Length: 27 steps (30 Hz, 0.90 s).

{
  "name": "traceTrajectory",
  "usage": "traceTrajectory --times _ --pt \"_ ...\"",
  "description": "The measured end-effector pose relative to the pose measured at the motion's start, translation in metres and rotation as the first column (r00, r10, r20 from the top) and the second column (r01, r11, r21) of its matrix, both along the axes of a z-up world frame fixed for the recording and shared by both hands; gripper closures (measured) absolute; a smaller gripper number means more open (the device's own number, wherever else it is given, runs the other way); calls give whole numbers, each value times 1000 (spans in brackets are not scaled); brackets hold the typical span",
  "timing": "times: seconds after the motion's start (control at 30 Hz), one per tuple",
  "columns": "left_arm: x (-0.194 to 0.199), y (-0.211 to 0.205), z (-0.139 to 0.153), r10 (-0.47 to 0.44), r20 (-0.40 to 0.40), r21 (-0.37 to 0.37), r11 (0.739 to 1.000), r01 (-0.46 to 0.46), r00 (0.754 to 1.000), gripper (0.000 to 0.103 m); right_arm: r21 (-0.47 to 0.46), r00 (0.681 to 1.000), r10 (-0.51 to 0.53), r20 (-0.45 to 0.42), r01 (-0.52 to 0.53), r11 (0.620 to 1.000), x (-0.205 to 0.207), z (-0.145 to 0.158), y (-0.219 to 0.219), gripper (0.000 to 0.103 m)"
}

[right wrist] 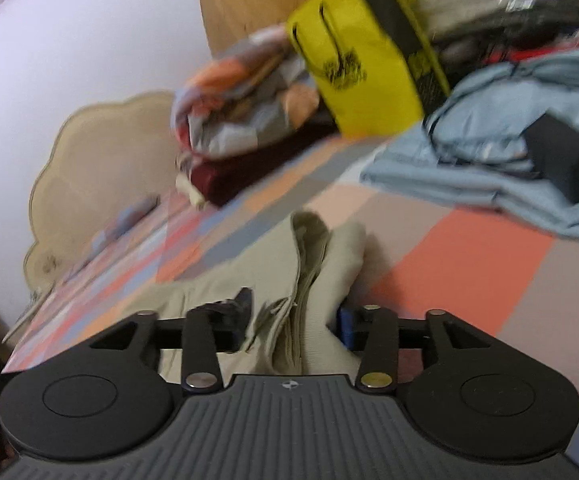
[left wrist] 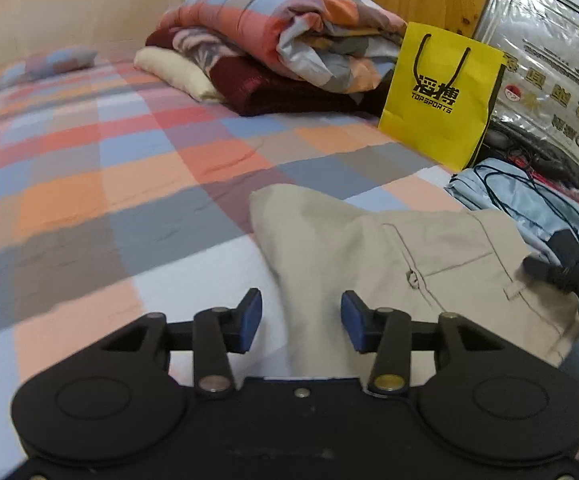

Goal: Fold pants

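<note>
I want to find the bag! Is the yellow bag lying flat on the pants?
No, the yellow bag stands upright on the checked bed cover, well beyond the beige pants and apart from them.

The left wrist view sits low over the bed (left wrist: 129, 168), close behind its claw (left wrist: 300, 322), facing the yellow bag (left wrist: 437, 96) at one o'clock. The right wrist view, rolled sideways and just as low, faces the same yellow bag (right wrist: 361, 64) at twelve. Both share the tan pants (left wrist: 389, 264) and folded quilts (left wrist: 289, 36).
</note>
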State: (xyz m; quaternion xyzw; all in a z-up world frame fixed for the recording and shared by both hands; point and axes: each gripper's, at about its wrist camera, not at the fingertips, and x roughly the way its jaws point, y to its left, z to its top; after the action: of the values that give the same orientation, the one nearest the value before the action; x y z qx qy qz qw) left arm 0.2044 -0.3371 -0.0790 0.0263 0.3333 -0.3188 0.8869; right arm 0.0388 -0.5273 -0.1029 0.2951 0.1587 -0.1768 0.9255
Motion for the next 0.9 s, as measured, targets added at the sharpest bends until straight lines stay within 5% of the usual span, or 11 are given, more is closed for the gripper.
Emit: traceTrajectory --times 0.07,0.2,0.5,0.77,0.9 --pt "-12 12 13 -4 31 20 1000 4 1000 59 -23 998 -46 34 46 999 -14 8 7 6" --pt "-37 23 39 -39 47 5 999 39 998 58 -103 998 -18 57 24 994 -32 33 28 0" --pt "-123 50 79 -34 71 -51 998 37 997 1 -364 995 35 -95 -67 929 -66 77 96 0" --pt "-186 80 71 2 64 -9 1000 -2 998 0 -374 974 50 -223 -133 918 -88 68 129 0" --pt "-201 93 59 40 0 -31 999 -40 999 0 -386 964 39 -264 -143 911 -99 60 144 0"
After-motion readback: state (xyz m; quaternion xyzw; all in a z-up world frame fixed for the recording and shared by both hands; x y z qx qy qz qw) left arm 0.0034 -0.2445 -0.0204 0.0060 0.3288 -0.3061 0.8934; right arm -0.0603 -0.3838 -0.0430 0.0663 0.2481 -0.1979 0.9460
